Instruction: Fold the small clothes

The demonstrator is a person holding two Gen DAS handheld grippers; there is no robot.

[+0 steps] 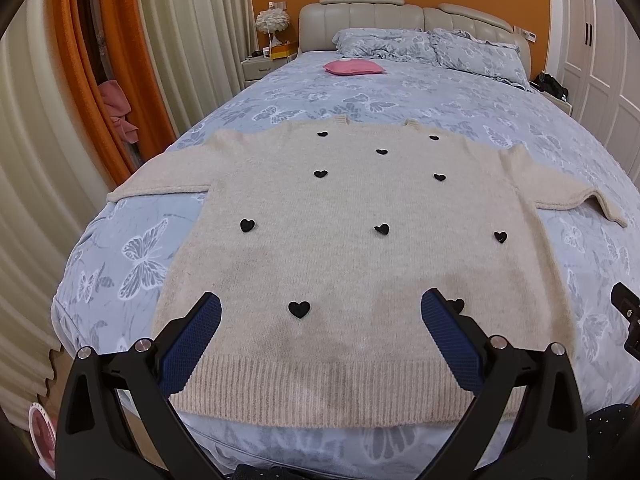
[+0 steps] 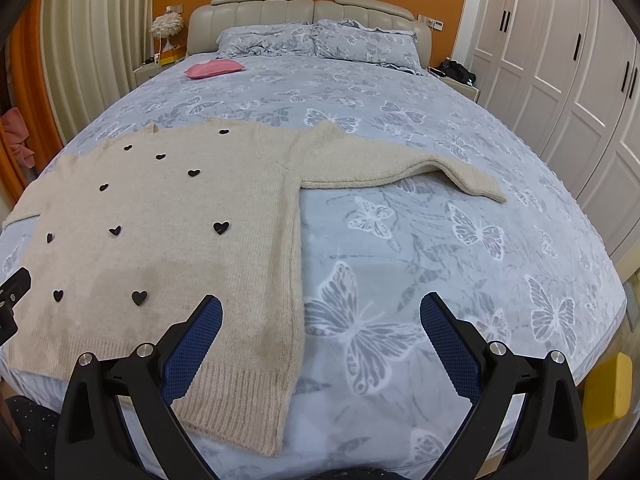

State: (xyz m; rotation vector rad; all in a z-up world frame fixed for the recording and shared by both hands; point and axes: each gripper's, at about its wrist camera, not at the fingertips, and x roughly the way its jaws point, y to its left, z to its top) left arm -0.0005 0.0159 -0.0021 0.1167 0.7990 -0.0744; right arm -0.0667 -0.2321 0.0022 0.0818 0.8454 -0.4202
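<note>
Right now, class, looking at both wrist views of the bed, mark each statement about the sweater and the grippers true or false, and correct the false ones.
1. The sweater lies spread flat on the bed, both sleeves out to the sides. True.
2. The left gripper is shut on the sweater's hem. False: it is open and holds nothing.
3. The sweater carries black hearts. True.
4. The right gripper is shut on a sleeve. False: it is open, above the sweater's side edge and bare bedding.
5. A pink cushion lies on the sweater. False: it lies apart, near the pillows.
</note>
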